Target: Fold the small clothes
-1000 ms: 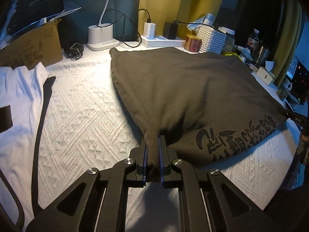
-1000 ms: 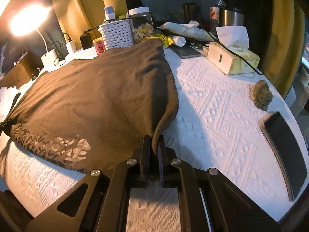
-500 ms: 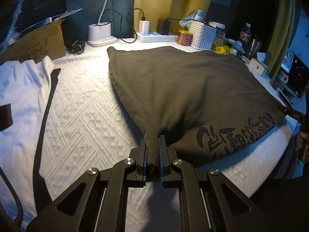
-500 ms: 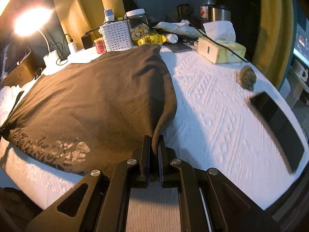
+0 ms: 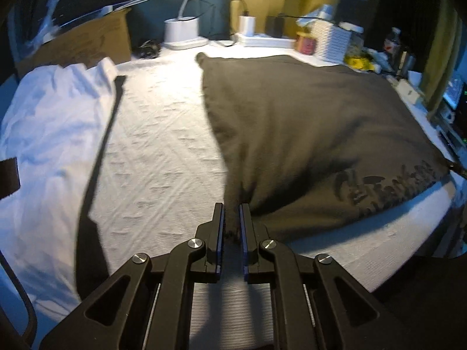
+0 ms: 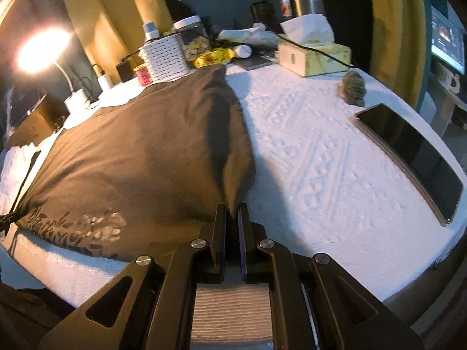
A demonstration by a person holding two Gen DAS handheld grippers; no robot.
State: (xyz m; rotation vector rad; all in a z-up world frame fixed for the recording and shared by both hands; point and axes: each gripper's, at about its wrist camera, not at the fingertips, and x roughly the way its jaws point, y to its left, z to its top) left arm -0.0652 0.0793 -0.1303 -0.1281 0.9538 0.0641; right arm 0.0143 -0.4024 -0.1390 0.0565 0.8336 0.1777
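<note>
Jaws of the left gripper [image 5: 232, 218] are clamped on a pinch of the brown shirt [image 5: 306, 122] at its near left corner; those of the right gripper [image 6: 232, 218] are clamped the same way on the near right corner. From both tools the shirt runs straight ahead, spread on the white cover [image 5: 163, 145], its printed edge stretched between the two corners and its far edge near the basket [image 6: 165, 58]. Neither hand is nearer: both hold the same near edge, so the fold, as I judge it, turns on carrying that edge forward over the cloth toward the far edge, both sides level
</note>
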